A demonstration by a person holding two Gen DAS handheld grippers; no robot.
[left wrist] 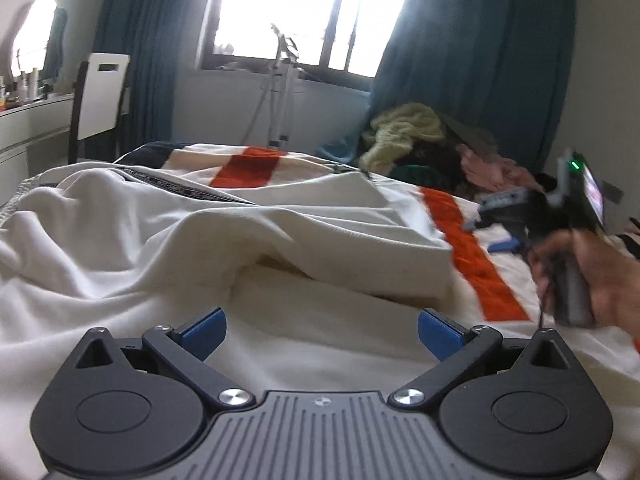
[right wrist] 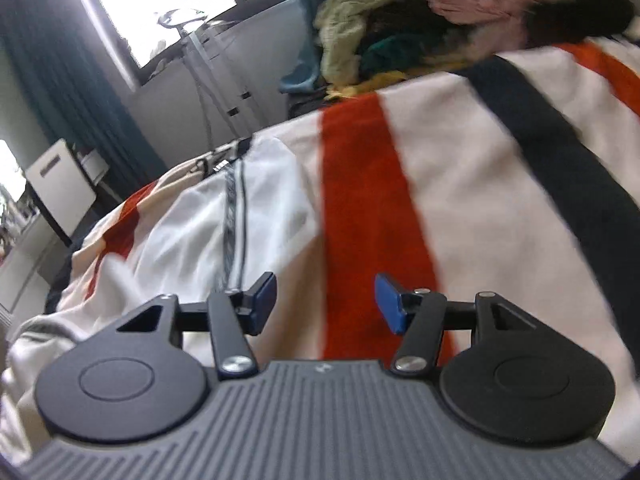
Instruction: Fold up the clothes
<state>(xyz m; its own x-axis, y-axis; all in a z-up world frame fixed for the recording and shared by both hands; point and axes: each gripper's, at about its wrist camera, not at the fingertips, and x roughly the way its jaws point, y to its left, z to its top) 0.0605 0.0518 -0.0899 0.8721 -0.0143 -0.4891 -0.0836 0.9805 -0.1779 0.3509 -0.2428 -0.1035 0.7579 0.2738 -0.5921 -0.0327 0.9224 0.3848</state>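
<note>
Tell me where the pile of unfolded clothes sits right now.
The clothes pile sits at the bed's far end below the blue curtain, right of centre in the left wrist view; the right wrist view shows it top centre, beyond the striped blanket.

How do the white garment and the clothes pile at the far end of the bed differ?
The white garment is a single plain piece with a dark printed band, spread out and rumpled across the striped bedspread; the clothes pile is a heap of several pieces in yellow-green, pink, teal and dark. The garment lies right before the left gripper; the pile sits far back by the curtain. Both are unfolded.
</note>
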